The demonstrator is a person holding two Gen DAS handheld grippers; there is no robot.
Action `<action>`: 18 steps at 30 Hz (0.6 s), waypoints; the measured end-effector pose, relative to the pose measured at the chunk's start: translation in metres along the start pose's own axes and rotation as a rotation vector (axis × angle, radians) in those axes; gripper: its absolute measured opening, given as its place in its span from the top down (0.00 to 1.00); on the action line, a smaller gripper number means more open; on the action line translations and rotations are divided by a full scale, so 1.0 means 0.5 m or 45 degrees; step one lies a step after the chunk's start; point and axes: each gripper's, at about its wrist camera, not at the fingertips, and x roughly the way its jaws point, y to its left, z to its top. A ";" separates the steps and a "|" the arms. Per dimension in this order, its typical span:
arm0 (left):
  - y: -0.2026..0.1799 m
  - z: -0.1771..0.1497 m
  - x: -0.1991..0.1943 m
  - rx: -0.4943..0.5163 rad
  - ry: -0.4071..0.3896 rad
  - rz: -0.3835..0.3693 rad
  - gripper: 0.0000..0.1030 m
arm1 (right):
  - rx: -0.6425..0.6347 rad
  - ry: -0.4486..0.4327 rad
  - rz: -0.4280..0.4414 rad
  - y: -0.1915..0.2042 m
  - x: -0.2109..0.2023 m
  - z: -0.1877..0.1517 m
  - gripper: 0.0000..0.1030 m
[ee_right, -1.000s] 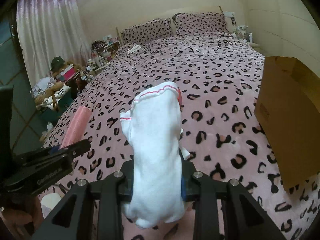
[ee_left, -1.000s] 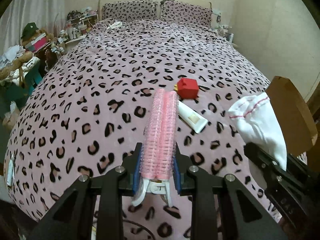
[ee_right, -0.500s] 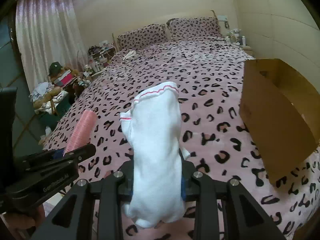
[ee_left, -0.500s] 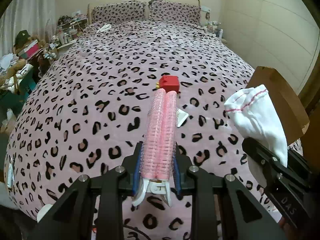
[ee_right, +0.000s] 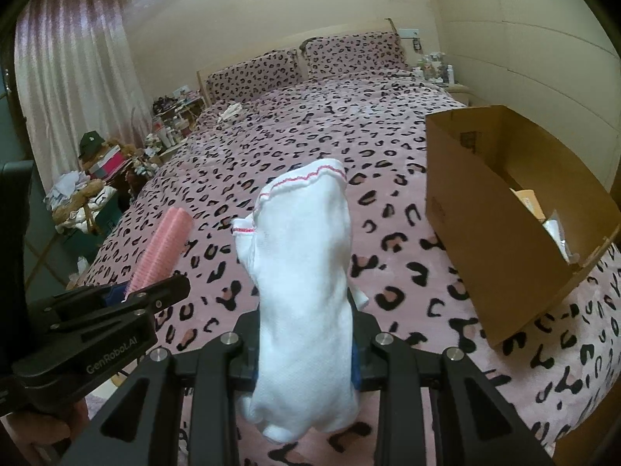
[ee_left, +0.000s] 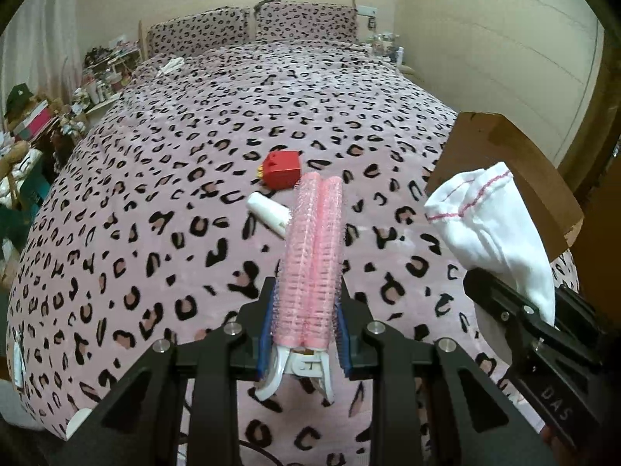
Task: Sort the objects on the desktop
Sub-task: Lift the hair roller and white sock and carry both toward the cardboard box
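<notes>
My left gripper is shut on a pink hair-roller clip that sticks up and forward above the bed. My right gripper is shut on a white sock with pink trim; the sock also shows at the right of the left wrist view. The left gripper and clip show at the left of the right wrist view. A red box and a white tube lie on the leopard-print bedspread ahead. An open cardboard box sits on the bed at the right.
Pillows lie at the far end of the bed. A cluttered shelf and piles of things stand to the left of the bed. A nightstand with bottles stands at the far right. The cardboard box holds some items.
Both grippers have risen and drawn back a little, still holding the clip and sock. The cardboard box's open inside has come into the right wrist view.
</notes>
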 end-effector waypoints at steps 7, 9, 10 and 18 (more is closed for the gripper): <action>-0.037 0.007 0.004 0.046 0.004 -0.032 0.74 | 0.033 -0.014 -0.031 -0.028 -0.018 0.001 0.70; -0.049 0.008 0.006 0.060 0.008 -0.044 0.74 | 0.042 -0.016 -0.039 -0.037 -0.023 0.002 0.70; -0.054 0.008 0.007 0.066 0.009 -0.048 0.74 | 0.044 -0.016 -0.042 -0.040 -0.024 0.002 0.70; -0.093 0.017 0.005 0.112 0.006 -0.081 0.74 | 0.066 -0.036 -0.078 -0.065 -0.048 0.002 0.70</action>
